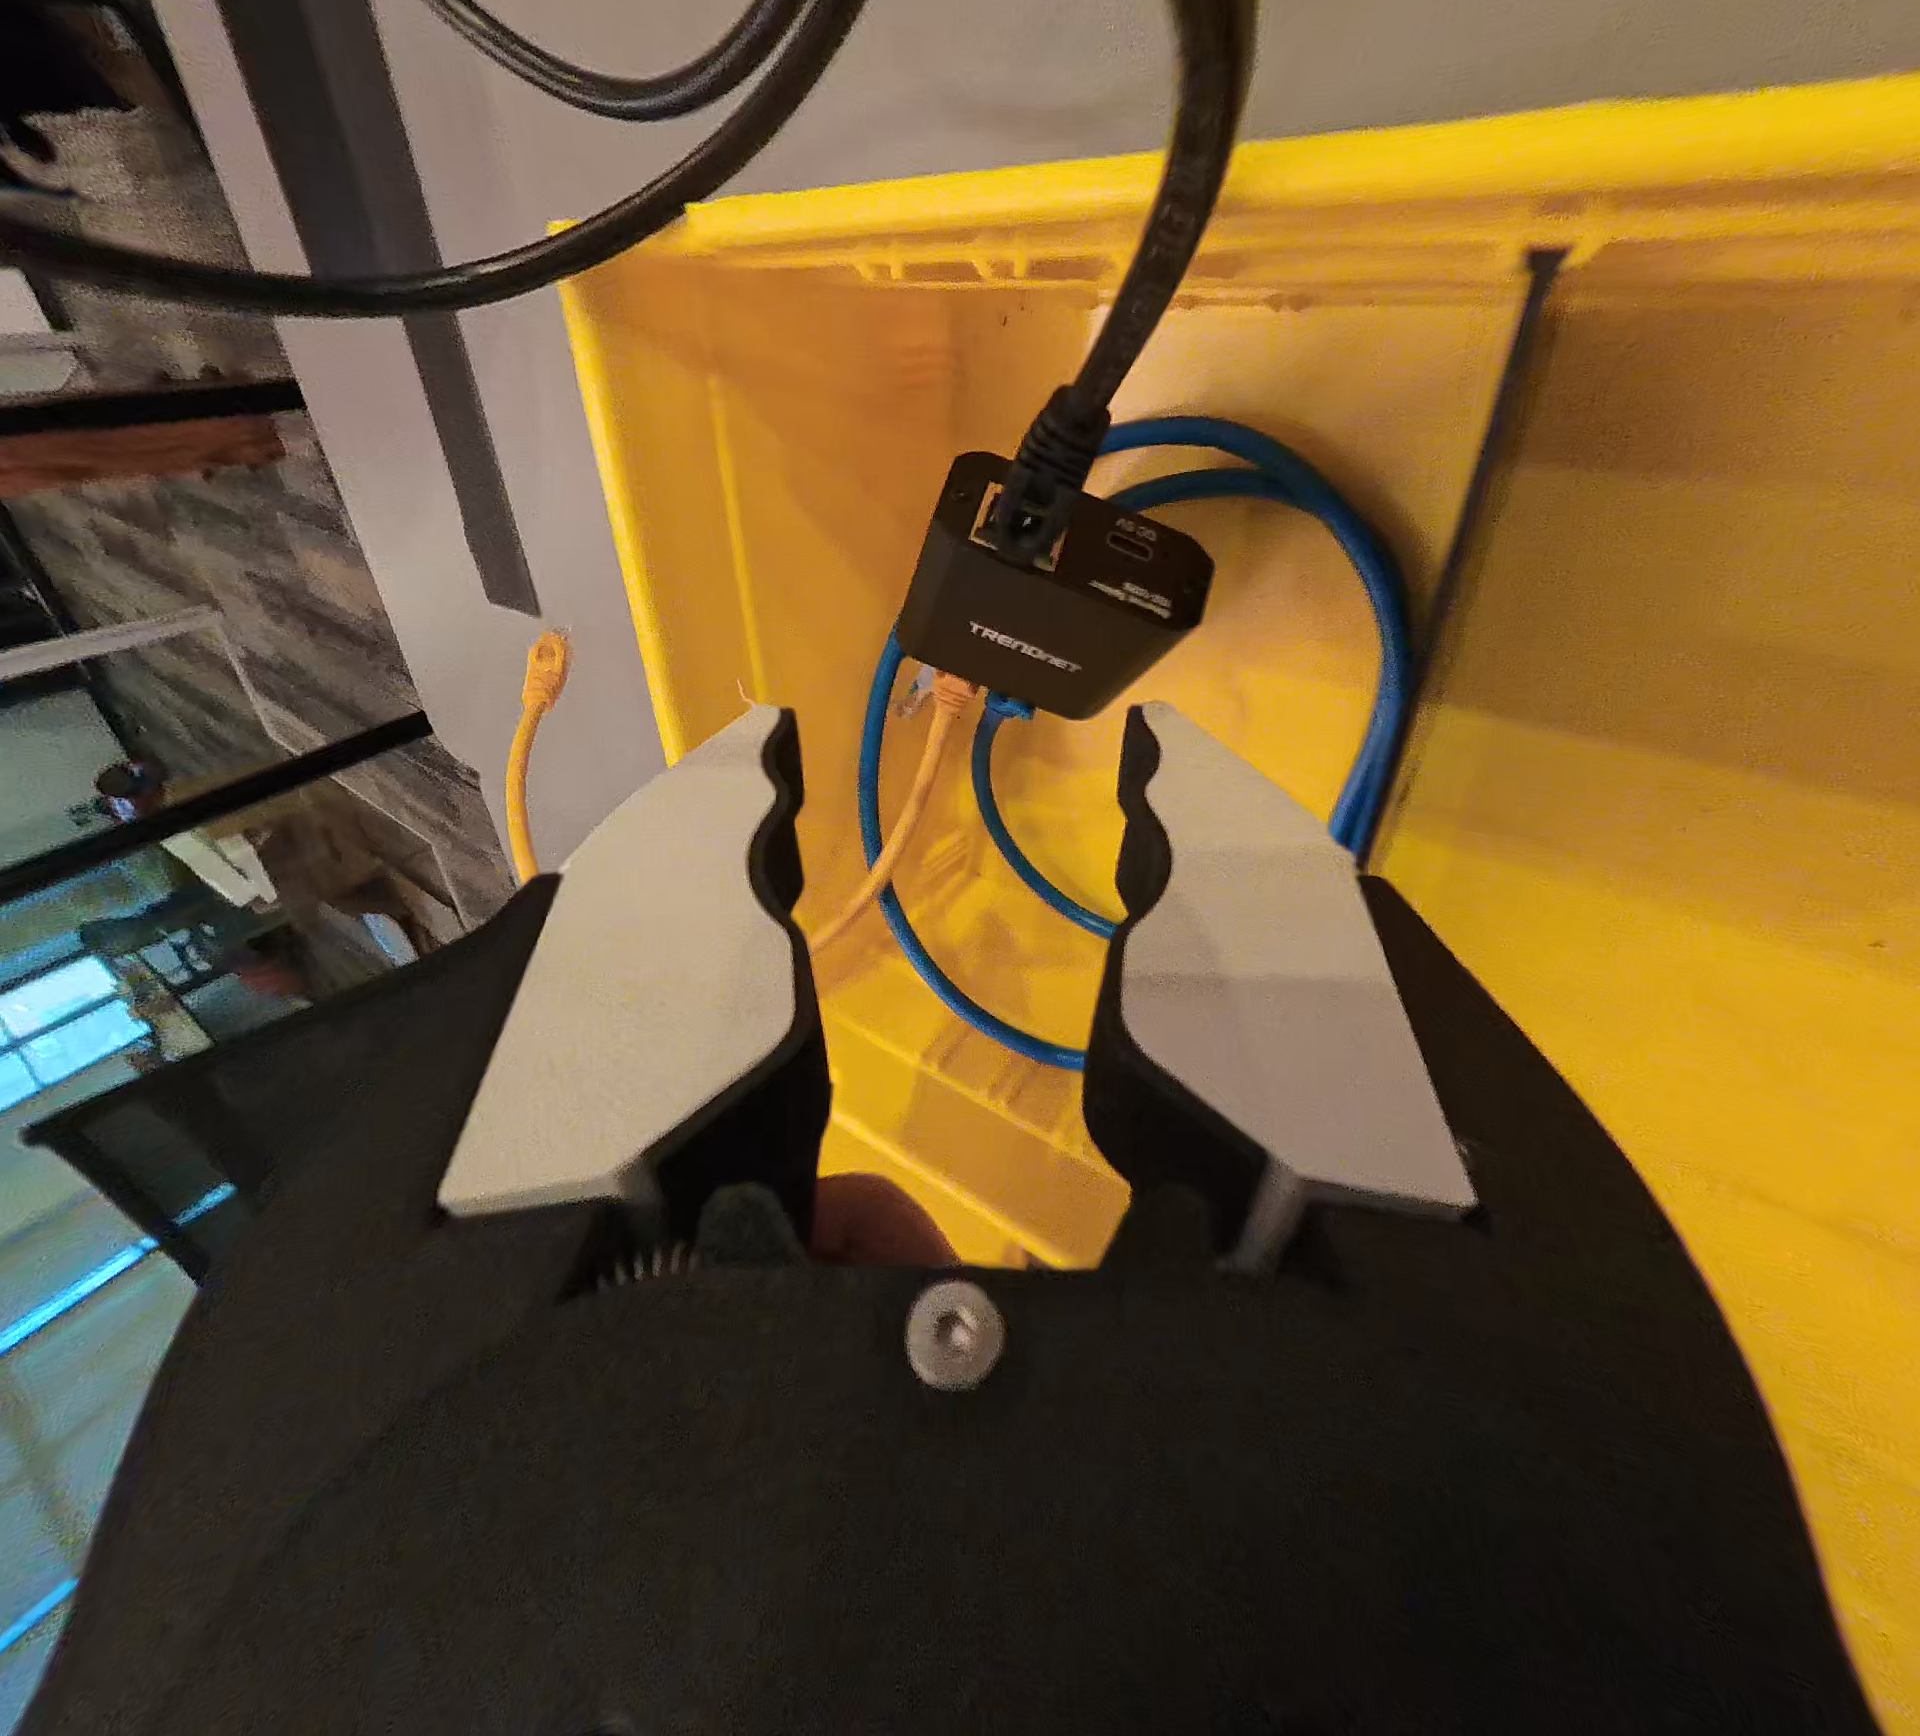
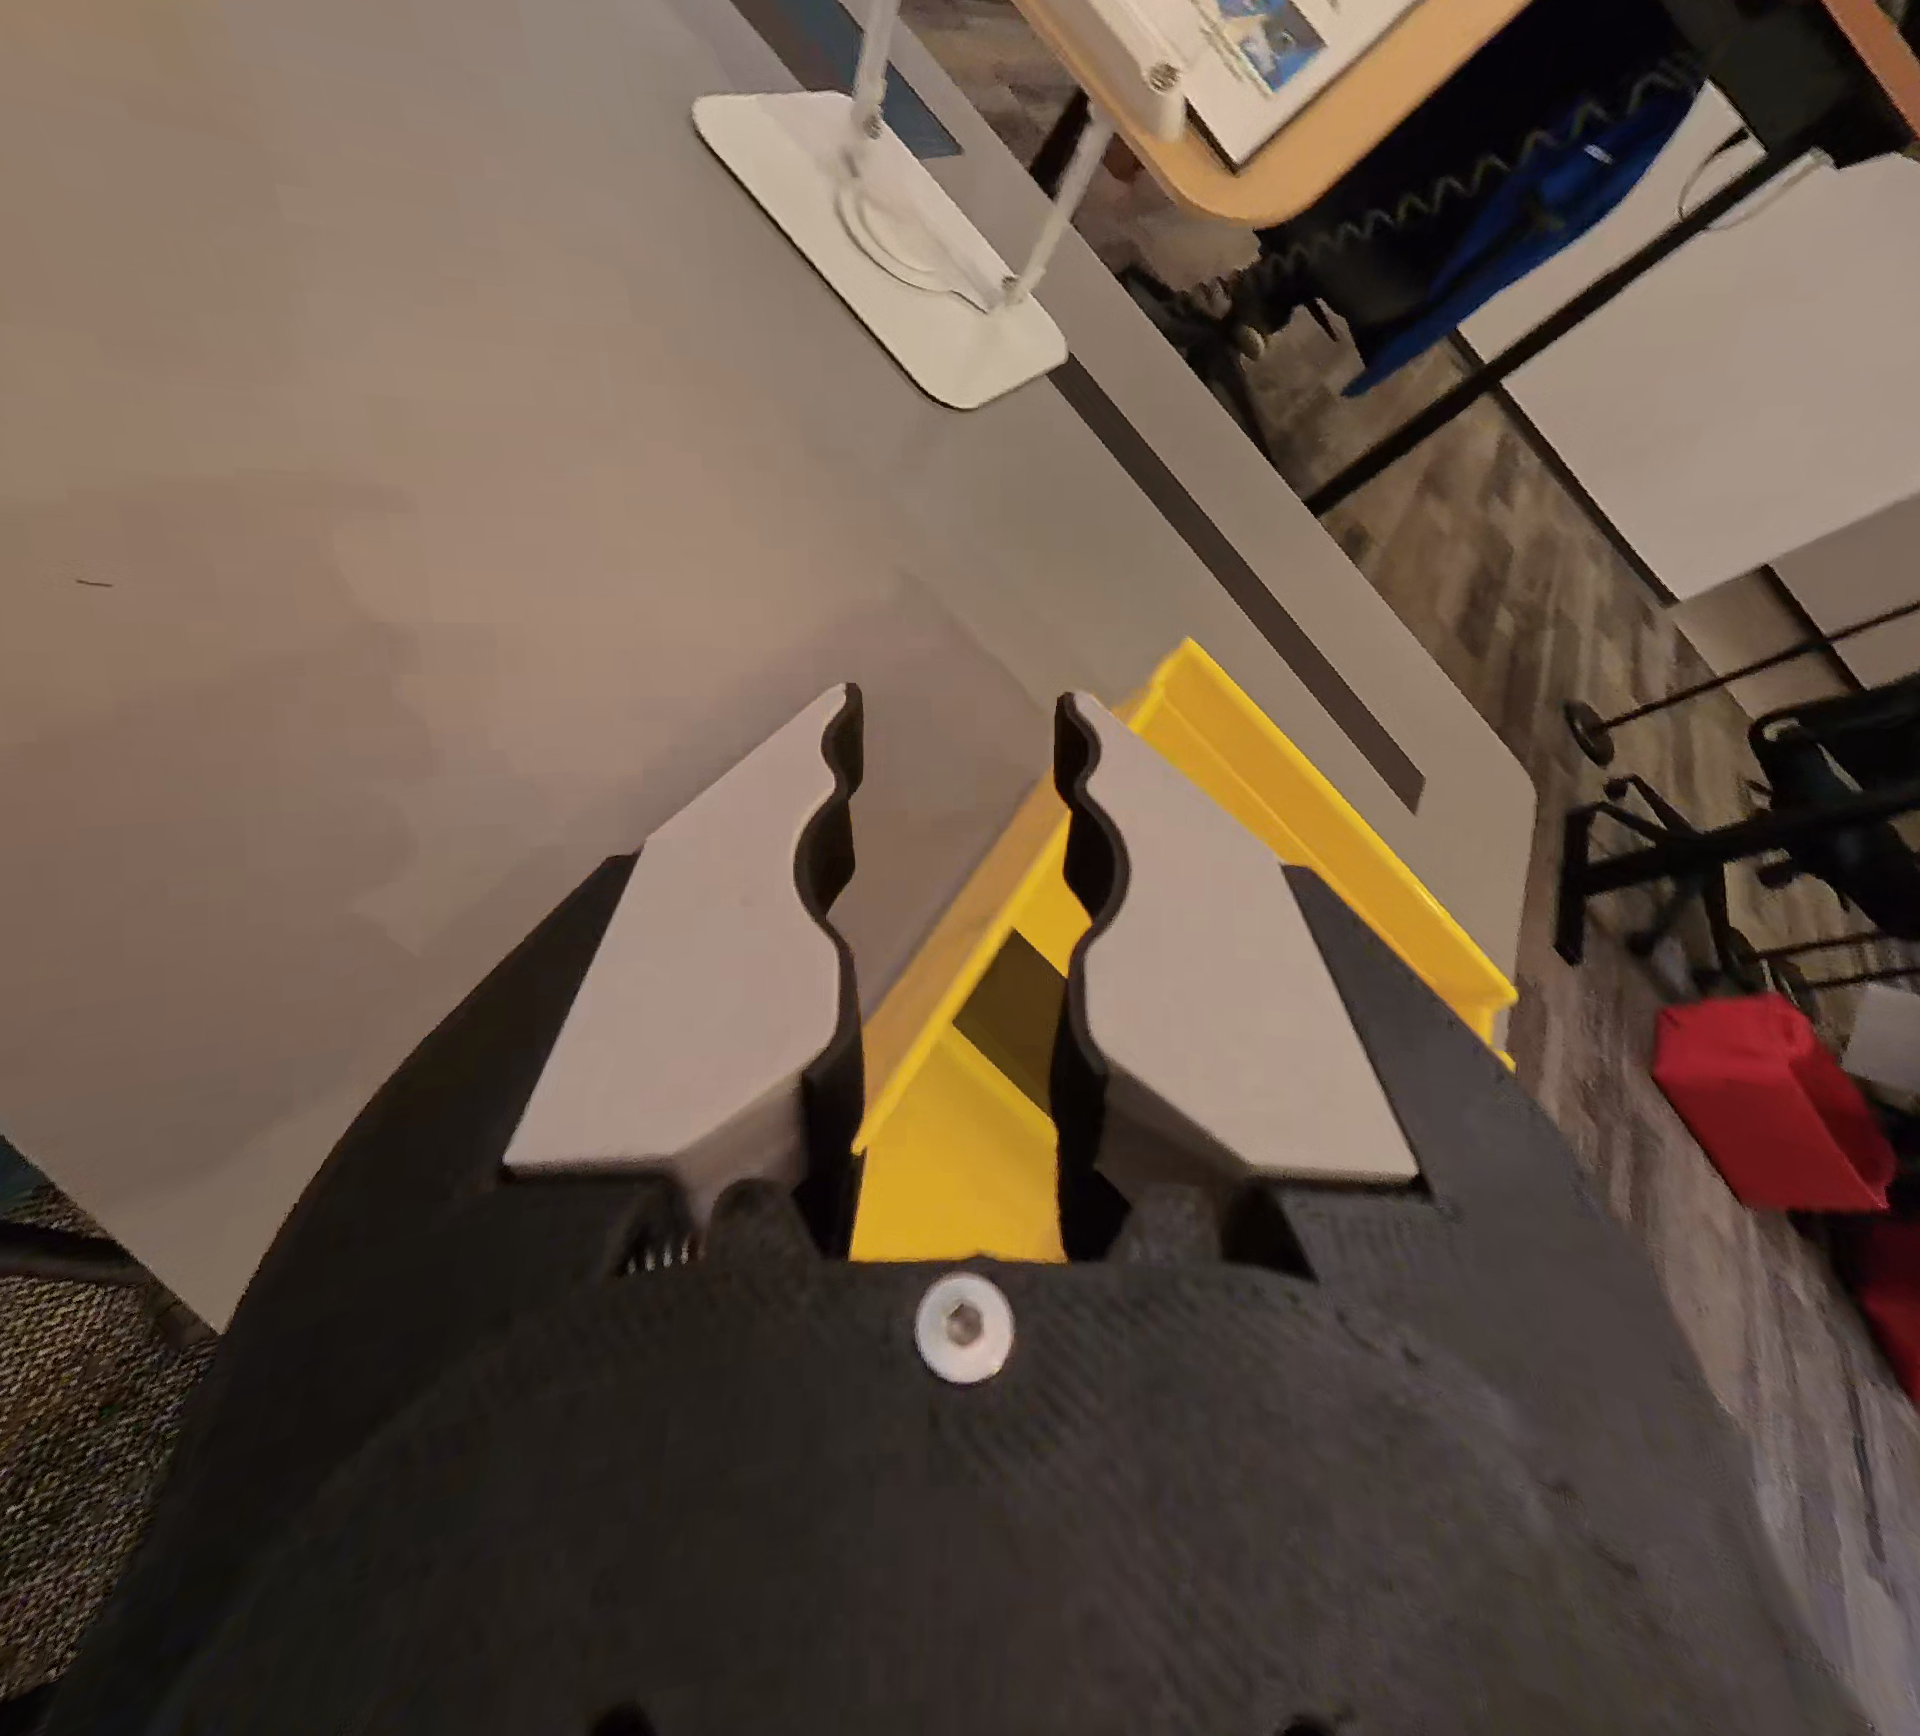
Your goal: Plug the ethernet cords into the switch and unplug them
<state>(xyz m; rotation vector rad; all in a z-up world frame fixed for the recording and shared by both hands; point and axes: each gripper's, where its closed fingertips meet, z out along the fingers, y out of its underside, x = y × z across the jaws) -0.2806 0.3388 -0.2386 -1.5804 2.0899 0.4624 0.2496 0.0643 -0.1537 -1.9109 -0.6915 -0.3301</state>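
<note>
Inside yellow plastic bin (image 1: 1662, 543): small black boxy switch (image 1: 1049, 606), with black (image 1: 1195, 159), orange (image 1: 914, 813) and blue (image 1: 1382, 606) ethernet cords plugged. Left hand-held gripper (image 1: 961, 730) gaping, empty; right hand-held gripper (image 2: 956, 710) part-open, empty, above grey worktop (image 2: 416, 439).

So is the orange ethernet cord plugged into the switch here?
One end looks plugged in: an orange connector meets the black switch at its near edge. The cord's other connector lies loose beside the yellow bin.

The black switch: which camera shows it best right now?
The left wrist view: the black switch hangs in plain sight ahead of the open left gripper, cords plugged in. The right wrist view shows none of it, only the yellow bin.
</note>
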